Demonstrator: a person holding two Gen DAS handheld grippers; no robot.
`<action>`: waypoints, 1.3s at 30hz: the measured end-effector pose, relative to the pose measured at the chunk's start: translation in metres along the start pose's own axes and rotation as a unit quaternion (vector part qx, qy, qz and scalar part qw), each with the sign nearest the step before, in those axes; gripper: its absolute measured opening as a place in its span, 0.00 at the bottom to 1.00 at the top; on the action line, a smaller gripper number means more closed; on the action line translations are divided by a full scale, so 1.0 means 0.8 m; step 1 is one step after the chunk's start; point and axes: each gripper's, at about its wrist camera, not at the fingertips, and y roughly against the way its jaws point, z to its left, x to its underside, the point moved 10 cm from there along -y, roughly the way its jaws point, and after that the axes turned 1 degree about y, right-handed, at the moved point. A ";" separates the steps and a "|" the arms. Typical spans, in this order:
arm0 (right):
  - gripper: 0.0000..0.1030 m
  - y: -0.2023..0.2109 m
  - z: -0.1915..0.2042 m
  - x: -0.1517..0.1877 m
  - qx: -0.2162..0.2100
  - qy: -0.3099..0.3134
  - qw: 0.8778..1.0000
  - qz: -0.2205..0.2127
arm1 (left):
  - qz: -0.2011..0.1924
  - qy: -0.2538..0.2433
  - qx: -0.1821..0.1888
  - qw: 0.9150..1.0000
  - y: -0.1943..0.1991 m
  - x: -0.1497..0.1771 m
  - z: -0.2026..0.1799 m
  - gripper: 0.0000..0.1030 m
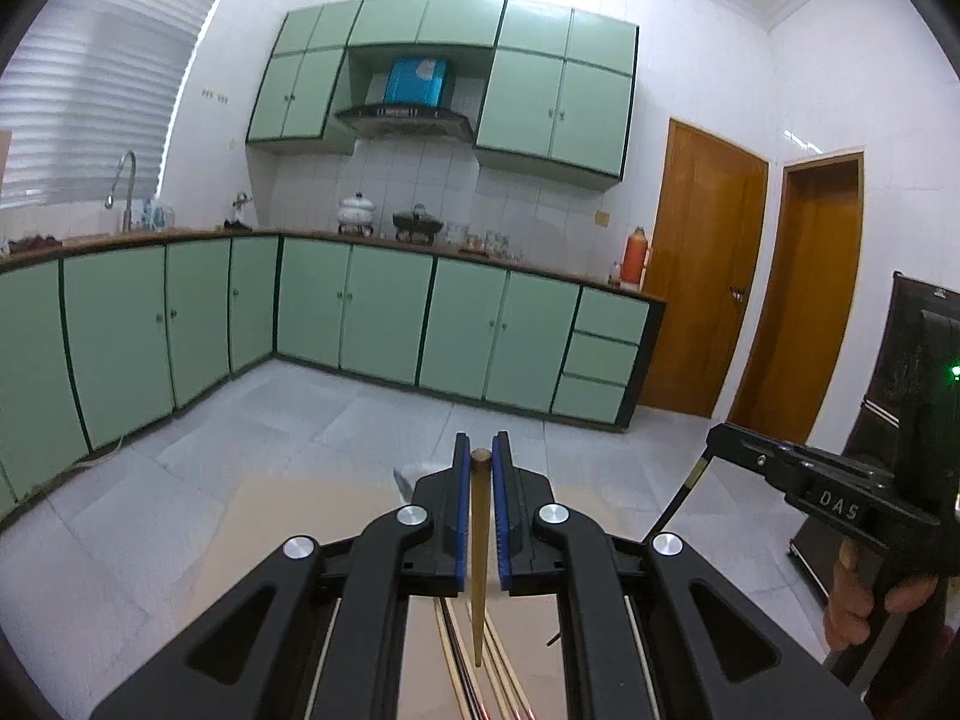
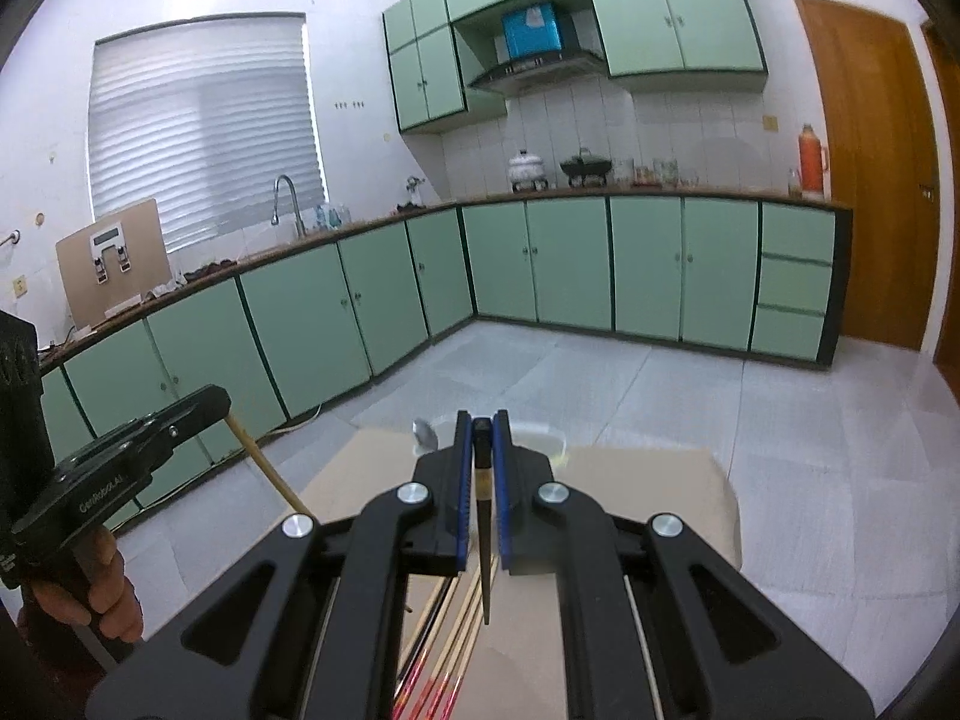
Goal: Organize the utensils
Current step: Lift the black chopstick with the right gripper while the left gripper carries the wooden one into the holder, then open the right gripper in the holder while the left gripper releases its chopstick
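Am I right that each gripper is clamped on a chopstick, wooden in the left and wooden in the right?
Not quite. The left gripper does hold a wooden chopstick, but the right gripper holds a black chopstick, as the right wrist view shows. Both are clamped.

Black left gripper (image 1: 481,450), blue pads (image 1: 461,516), light-brown wooden chopstick (image 1: 479,552). Black right gripper (image 2: 482,420), black chopstick (image 2: 483,534) with pale band. Loose chopsticks (image 2: 444,660) tan, red-marked ends. Mint-green cabinets (image 2: 570,258), dark-green trim. Tan board (image 2: 648,492).
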 end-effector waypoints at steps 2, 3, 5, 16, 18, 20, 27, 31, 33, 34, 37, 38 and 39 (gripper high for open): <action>0.06 -0.002 -0.004 -0.023 0.003 0.006 1.000 -0.014 | -0.016 -0.002 -0.003 1.000 -0.001 -0.019 0.001 0.07; 0.06 -0.002 -0.005 -0.032 0.003 0.009 1.000 -0.020 | -0.027 -0.002 -0.003 1.000 -0.001 -0.031 0.002 0.07; 0.06 -0.003 -0.007 -0.055 0.004 0.012 0.999 -0.036 | -0.044 -0.003 -0.005 0.999 -0.002 -0.051 0.003 0.07; 0.06 -0.054 -0.026 -0.137 0.017 0.024 0.996 -0.081 | -0.101 -0.011 -0.022 0.995 -0.062 -0.124 0.006 0.07; 0.06 -0.069 -0.031 -0.136 0.023 0.025 0.996 -0.081 | -0.098 -0.007 -0.025 0.995 -0.076 -0.122 0.010 0.07; 0.06 -0.086 -0.037 -0.133 0.027 0.026 0.996 -0.080 | -0.097 -0.006 -0.030 0.995 -0.095 -0.115 0.013 0.07; 0.06 -0.137 -0.050 -0.106 0.028 0.012 0.998 -0.053 | -0.076 -0.011 -0.040 0.996 -0.148 -0.089 0.021 0.07; 0.06 -0.160 -0.055 -0.084 0.026 0.003 0.999 -0.027 | -0.047 -0.018 -0.042 0.998 -0.173 -0.069 0.023 0.07; 0.06 -0.168 -0.053 -0.071 0.027 0.006 1.000 -0.013 | -0.032 -0.022 -0.045 0.998 -0.180 -0.058 0.023 0.07; 0.06 -0.171 -0.052 -0.065 0.028 0.008 1.000 -0.007 | -0.023 -0.023 -0.045 0.998 -0.184 -0.051 0.023 0.07; 0.09 -0.172 -0.047 -0.048 0.030 0.014 0.999 0.009 | -0.007 -0.024 -0.048 0.999 -0.184 -0.035 0.026 0.15; 0.12 -0.168 -0.044 -0.044 0.033 0.016 0.999 0.009 | -0.005 -0.025 -0.050 0.998 -0.182 -0.032 0.027 0.18; 0.15 -0.166 -0.043 -0.043 0.034 0.017 0.999 0.008 | -0.005 -0.026 -0.052 0.998 -0.177 -0.029 0.027 0.25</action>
